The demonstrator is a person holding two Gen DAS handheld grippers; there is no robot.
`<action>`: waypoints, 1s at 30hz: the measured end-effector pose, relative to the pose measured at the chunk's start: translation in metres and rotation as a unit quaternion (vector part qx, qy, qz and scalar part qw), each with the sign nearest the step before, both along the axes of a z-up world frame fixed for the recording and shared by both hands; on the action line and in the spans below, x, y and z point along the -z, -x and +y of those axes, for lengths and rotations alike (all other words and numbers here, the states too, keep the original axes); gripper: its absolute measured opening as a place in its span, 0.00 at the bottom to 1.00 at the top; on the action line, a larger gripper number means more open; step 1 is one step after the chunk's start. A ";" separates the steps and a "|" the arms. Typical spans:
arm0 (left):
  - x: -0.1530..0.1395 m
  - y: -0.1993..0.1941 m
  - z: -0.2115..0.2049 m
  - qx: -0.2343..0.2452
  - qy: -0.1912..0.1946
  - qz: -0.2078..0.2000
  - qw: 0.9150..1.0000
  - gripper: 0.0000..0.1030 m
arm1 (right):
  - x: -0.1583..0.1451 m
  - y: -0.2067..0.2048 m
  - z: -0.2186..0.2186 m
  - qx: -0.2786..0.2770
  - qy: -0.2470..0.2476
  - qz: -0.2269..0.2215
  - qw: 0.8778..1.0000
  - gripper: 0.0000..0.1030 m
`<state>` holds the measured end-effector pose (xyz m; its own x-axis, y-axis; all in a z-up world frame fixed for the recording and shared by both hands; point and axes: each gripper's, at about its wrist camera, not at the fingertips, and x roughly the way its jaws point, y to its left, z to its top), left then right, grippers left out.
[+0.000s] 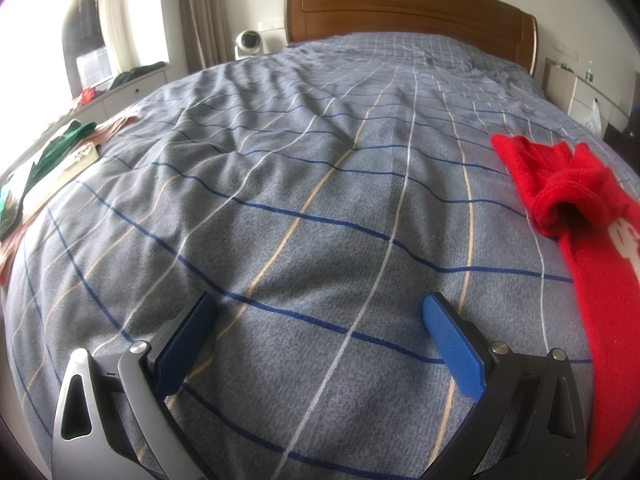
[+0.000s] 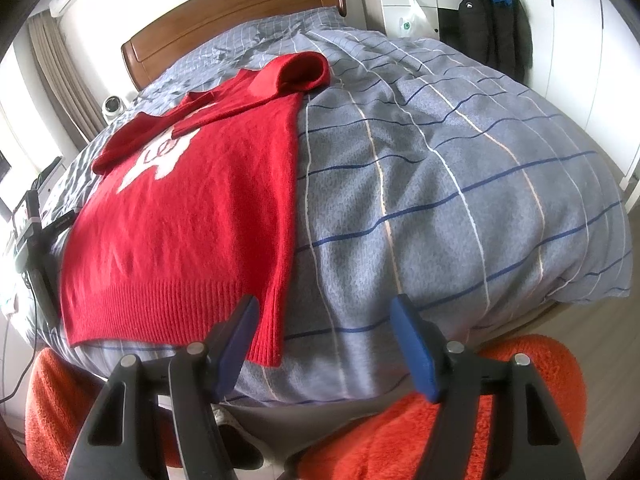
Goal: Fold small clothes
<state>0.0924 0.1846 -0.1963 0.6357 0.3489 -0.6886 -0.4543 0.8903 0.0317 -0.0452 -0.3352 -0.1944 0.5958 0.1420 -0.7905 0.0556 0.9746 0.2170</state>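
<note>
A small red knit sweater (image 2: pixel 188 208) with a white pattern lies flat on the grey checked bedcover (image 2: pixel 440 184), its ribbed hem toward me and both sleeves folded in across the chest. In the left wrist view the same sweater (image 1: pixel 576 208) lies along the right edge. My right gripper (image 2: pixel 324 308) hovers open just off the hem's near right corner, nothing between its blue pads. My left gripper (image 1: pixel 316 304) hangs open over bare bedcover (image 1: pixel 304 184), left of the sweater.
A wooden headboard (image 1: pixel 408 12) closes the far end of the bed. Green and pink clothes (image 1: pixel 60 148) lie at the bed's left edge. A person's orange fleece-clad legs (image 2: pixel 420 424) are below the near bed edge. A dark jacket (image 2: pixel 492 24) hangs by white cabinets.
</note>
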 end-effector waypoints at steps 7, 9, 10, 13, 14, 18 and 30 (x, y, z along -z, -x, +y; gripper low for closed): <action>0.000 0.000 0.000 0.000 0.000 0.000 1.000 1.00 | -0.001 0.000 0.000 0.001 0.000 -0.002 1.000 0.66; 0.000 0.000 0.001 0.000 0.000 0.000 1.000 1.00 | -0.002 0.000 -0.001 0.001 -0.001 -0.002 1.000 0.66; 0.000 0.000 0.000 0.000 0.000 0.000 1.000 1.00 | -0.002 0.001 -0.001 0.001 -0.001 -0.002 1.000 0.66; 0.000 0.000 0.000 0.000 0.000 0.000 1.000 1.00 | -0.002 0.001 -0.001 0.001 -0.001 -0.003 1.000 0.66; 0.000 0.000 0.000 0.000 0.000 0.000 1.000 1.00 | -0.002 0.000 -0.001 0.001 -0.001 -0.003 1.000 0.66; 0.000 0.000 0.001 0.000 0.000 0.000 1.000 1.00 | -0.002 0.001 -0.001 0.001 -0.001 -0.002 1.000 0.66; 0.000 0.000 0.001 0.000 0.000 0.000 1.000 1.00 | -0.002 0.001 -0.002 0.001 -0.001 -0.002 1.000 0.66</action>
<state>0.0926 0.1852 -0.1959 0.6358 0.3489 -0.6885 -0.4541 0.8904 0.0319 -0.0464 -0.3368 -0.1919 0.5998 0.1432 -0.7872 0.0562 0.9739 0.2200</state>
